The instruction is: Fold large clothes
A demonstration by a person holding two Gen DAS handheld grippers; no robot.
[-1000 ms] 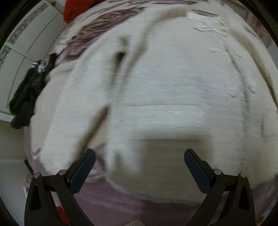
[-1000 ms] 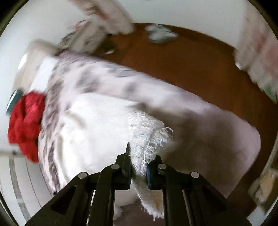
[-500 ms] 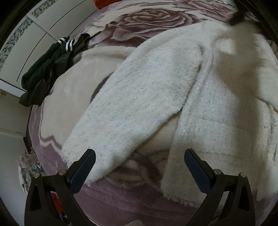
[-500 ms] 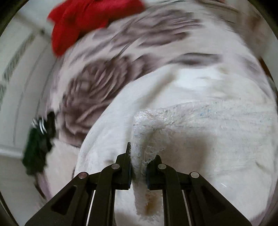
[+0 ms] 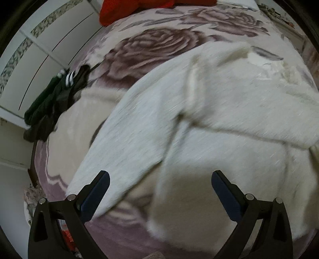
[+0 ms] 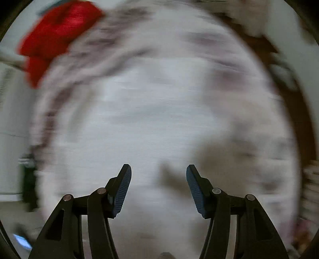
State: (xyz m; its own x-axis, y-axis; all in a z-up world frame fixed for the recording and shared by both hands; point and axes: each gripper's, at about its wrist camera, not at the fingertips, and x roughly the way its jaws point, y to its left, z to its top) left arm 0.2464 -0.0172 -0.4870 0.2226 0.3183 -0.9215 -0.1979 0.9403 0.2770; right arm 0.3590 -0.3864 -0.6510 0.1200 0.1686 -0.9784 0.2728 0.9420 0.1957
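Note:
A large white fuzzy coat lies spread on a rose-patterned bed blanket. One sleeve runs down to the lower left and another fold lies across the body toward the right. My left gripper is open and empty, hovering above the coat's lower hem. My right gripper is open and empty above the coat; that view is heavily blurred.
A red garment lies at the head of the bed and shows in the right wrist view. A dark green and black garment hangs at the bed's left edge beside white wardrobe doors. Brown floor lies right.
My right gripper has opened and let go of the coat's fringed edge, which now lies folded over the body. The left gripper has stayed open while its view shifted slightly.

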